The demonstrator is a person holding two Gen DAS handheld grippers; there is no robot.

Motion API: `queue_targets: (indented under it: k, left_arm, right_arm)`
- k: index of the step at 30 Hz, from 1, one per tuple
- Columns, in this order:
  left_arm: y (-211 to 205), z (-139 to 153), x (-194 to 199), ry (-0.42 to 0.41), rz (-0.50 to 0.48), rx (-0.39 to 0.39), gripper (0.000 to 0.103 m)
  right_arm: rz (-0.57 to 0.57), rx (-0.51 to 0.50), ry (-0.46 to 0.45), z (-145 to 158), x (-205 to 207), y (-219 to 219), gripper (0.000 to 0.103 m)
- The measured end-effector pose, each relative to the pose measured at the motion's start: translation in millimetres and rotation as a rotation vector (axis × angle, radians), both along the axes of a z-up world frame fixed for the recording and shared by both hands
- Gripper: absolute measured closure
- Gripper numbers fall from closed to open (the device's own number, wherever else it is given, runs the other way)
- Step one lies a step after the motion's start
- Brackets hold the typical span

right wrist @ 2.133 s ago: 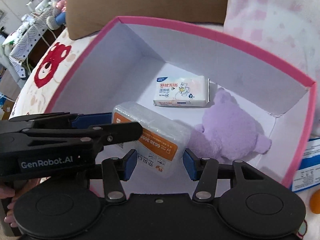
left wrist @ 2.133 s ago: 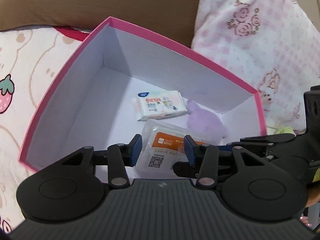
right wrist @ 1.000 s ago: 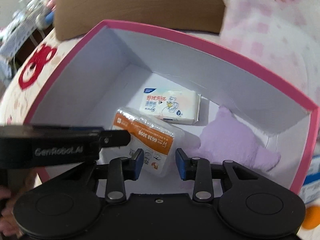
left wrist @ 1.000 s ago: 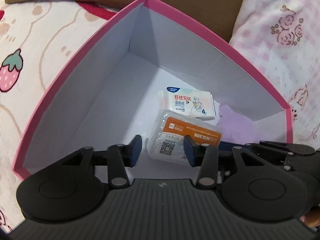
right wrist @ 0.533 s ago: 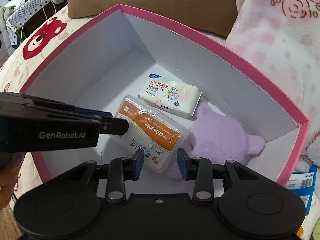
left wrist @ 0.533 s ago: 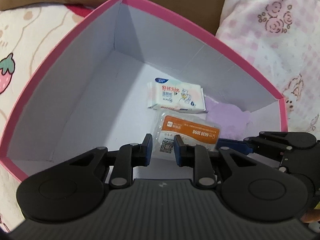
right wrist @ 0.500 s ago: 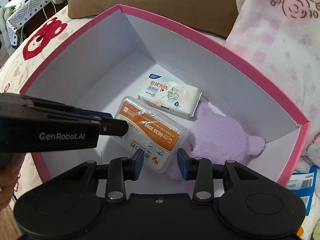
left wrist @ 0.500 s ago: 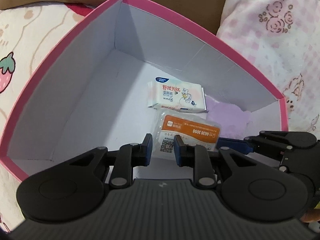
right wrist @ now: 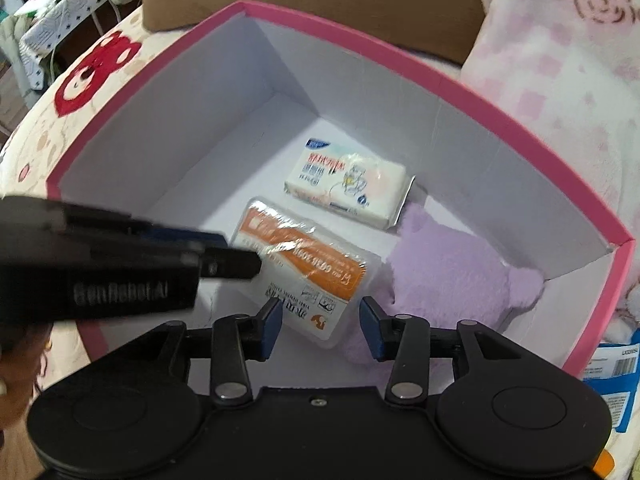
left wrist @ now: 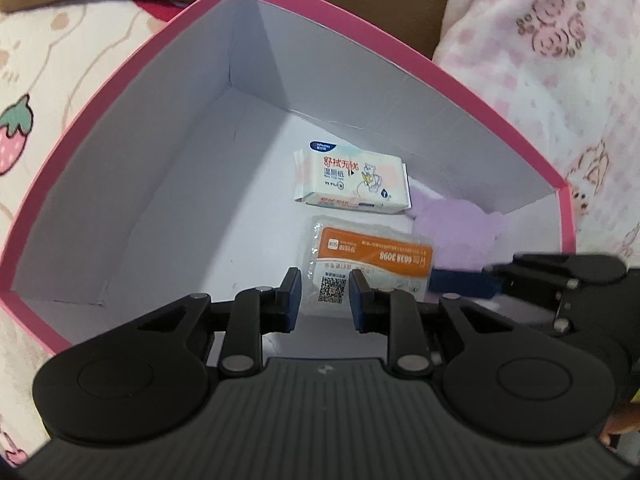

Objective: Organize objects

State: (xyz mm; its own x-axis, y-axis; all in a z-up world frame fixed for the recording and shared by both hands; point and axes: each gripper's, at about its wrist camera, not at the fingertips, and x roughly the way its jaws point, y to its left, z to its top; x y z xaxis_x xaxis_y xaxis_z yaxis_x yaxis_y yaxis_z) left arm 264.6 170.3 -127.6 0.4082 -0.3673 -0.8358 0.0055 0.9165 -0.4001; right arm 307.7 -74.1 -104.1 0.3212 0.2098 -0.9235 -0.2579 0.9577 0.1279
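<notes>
The left gripper (left wrist: 323, 300) has its jaws drawn in to their narrowest. Its tip sits at the left edge of the orange-labelled packet (left wrist: 372, 256), but I cannot tell whether it pinches the wrapper. The right gripper (right wrist: 320, 328) is letting its jaws spread. The packet's near corner shows between them, and neither pad presses on it.

The packet lies flat on the floor of the pink box (left wrist: 360, 24), just ahead of and below both grippers. In the right wrist view its long side runs on a slant, from far left to near right. The right hand looks better lined up for any fresh grab at that near end.

Just beyond the packet lies one pack of wipes (left wrist: 352, 182), and touching its right side is one purple plush toy (right wrist: 452, 276). That makes three things in one box. One blue packet (right wrist: 612, 380) lies outside the box on the right.
</notes>
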Motion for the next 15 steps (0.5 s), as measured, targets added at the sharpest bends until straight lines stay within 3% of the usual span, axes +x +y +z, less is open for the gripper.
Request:
queue_targets:
  k: [6,10,15]
  left_arm:
    - [5.4,-7.4,6.1,-0.015,0.028,-0.021,0.081]
    - [-2.3,-1.6,5.3,-0.072,0.004,0.001,0.081]
    - [-6.0,1.6,5.5,-0.105,0.003,0.011,0.08]
  right_arm:
    - [0.104,-0.09,0.001,-9.3,-1.1,17.7,0.05]
    - [0.018,-0.107,-0.006,-8.7,5.3,16.0,0.057]
    - [-0.091,-0.072,0.006,-9.4,8.8,11.9,0.058]
